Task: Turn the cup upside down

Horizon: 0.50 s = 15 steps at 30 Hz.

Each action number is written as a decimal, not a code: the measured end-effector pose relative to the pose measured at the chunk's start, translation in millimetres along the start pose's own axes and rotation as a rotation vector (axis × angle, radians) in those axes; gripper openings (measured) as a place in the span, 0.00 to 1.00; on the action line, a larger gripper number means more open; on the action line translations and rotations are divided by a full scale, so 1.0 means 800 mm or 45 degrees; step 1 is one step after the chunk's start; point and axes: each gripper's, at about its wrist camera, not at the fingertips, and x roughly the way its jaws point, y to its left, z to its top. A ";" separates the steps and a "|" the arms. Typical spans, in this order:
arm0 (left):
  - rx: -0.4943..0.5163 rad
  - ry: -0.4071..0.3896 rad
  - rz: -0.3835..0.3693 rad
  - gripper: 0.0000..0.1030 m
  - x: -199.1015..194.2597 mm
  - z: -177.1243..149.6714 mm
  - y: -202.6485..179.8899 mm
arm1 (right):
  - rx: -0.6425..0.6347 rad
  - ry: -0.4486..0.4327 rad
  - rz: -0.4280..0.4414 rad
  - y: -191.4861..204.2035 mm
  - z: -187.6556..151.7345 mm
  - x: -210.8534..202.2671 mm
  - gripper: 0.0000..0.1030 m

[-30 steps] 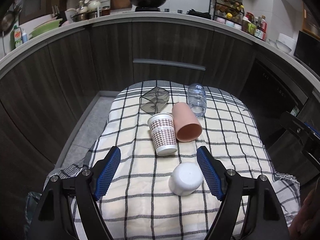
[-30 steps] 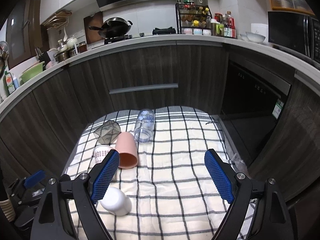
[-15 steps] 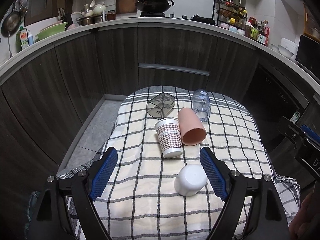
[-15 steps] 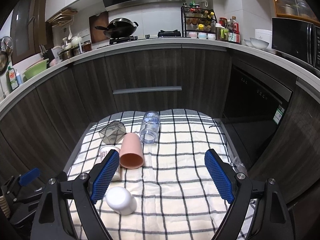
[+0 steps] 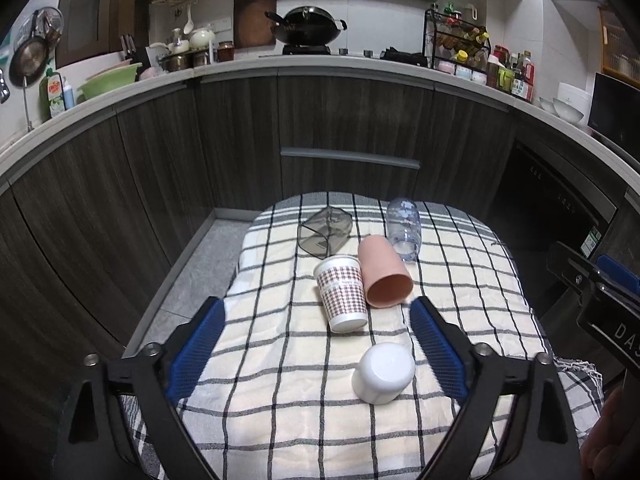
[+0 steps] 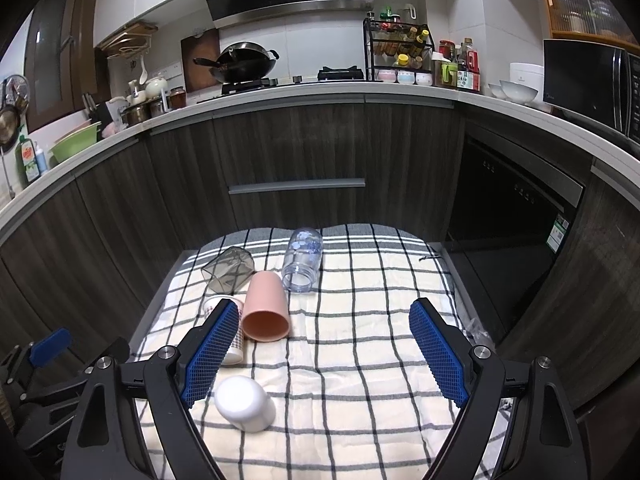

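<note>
1. Pulled back and up since a second ago: both views show more kitchen, cups look farther off.
2. Left hand-held gripper [image 5: 316,344] wide apart, empty; right hand-held gripper [image 6: 324,344] too.
3. White cup [image 5: 383,367] upside down on bench cloth [image 5: 280,420], nearest left gripper; looks done.

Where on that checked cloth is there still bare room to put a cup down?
The right half of the checked cloth lies bare, from the clear bottle to the near edge. The left is crowded: smoky tumbler, pink cup and patterned cup lie close together, with the white cup nearer.
</note>
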 end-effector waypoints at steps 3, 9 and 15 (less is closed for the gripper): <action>0.007 -0.023 0.009 0.96 -0.003 0.001 -0.001 | 0.001 0.003 0.003 -0.001 -0.001 0.000 0.85; 0.006 -0.048 0.027 1.00 -0.005 0.003 -0.001 | 0.004 -0.001 0.003 0.000 -0.001 0.001 0.85; 0.007 -0.049 0.027 1.00 -0.005 0.003 -0.001 | 0.005 0.007 0.005 -0.001 -0.002 0.003 0.85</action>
